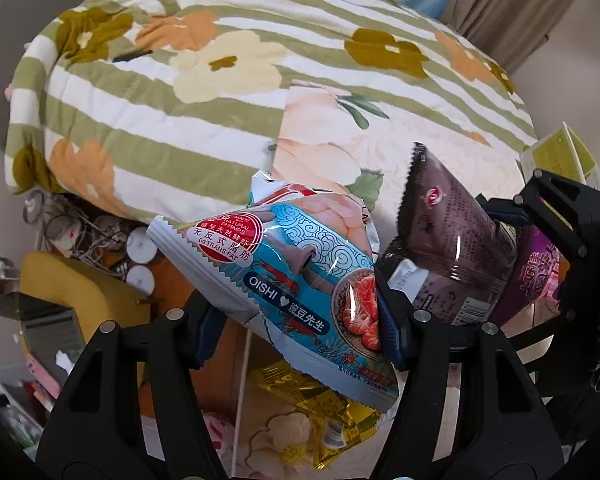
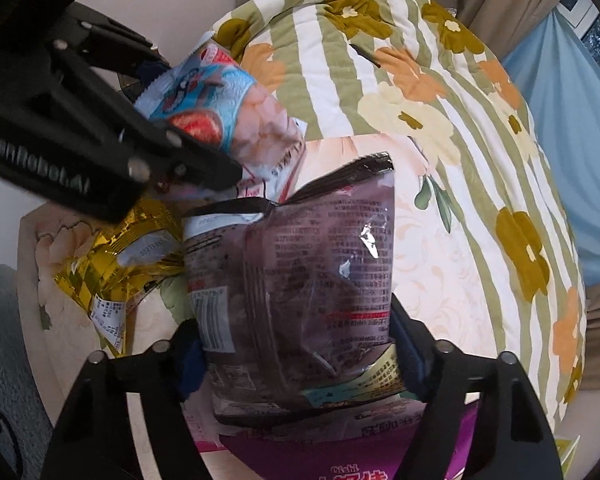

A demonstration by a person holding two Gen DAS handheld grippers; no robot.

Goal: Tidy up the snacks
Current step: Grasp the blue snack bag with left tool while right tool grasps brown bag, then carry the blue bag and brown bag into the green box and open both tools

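two snack bags pinched over the bed

the left tongs (image 1: 300, 320) pinch a glossy light-blue shrimp-cracker bag (image 1: 296, 276), held up off the bed with the floral sheet (image 2: 440, 264). the right tongs (image 2: 296, 356) pinch a dark brown crinkly snack bag (image 2: 300, 272) just beside it. a gold foil packet (image 2: 116, 248) and a purple packet (image 2: 300, 460) lie on the sheet beneath them.

left gripper (image 1: 300, 316): jaws clamped, angled down | right gripper (image 2: 296, 360): jaws clamped, angled down
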